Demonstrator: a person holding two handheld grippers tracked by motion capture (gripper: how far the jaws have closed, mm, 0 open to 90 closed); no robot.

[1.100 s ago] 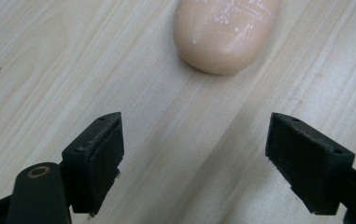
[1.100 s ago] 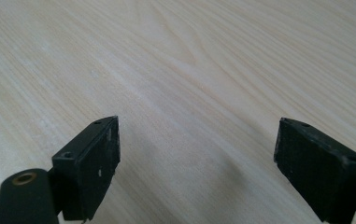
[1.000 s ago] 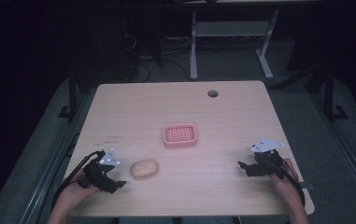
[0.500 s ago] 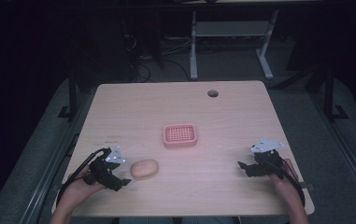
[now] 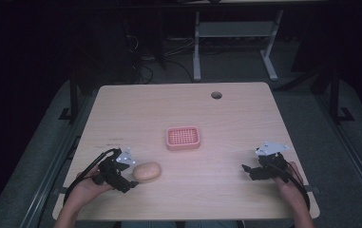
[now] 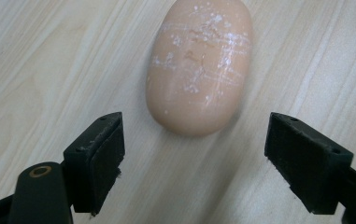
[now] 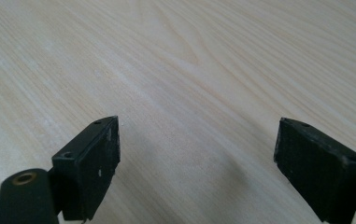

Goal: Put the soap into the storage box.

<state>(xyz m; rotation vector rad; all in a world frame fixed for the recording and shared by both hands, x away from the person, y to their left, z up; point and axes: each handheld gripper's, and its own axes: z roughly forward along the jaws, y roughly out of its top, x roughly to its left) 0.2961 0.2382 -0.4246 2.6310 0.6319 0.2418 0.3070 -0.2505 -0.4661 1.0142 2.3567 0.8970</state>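
Observation:
A peach-coloured oval soap bar (image 5: pixel 147 171) lies on the wooden table (image 5: pixel 226 118) near its front left. In the left gripper view the soap bar (image 6: pixel 199 65), scuffed with white marks, lies just ahead of the jaws. My left gripper (image 5: pixel 130 176) is open right beside the bar, its jaws wide apart and not touching it (image 6: pixel 192 154). My right gripper (image 5: pixel 249 171) rests low at the front right, open with bare wood between its jaws (image 7: pixel 194 163).
A pink ridged soap dish (image 5: pixel 183 137) sits at the table's middle, beyond the soap. A round cable hole (image 5: pixel 216 95) is near the far edge. White desk legs (image 5: pixel 196 52) stand on the dark floor behind the table.
My left gripper has moved right, closing in on the soap bar until its jaws reach the bar's near end. The right gripper has stayed still.

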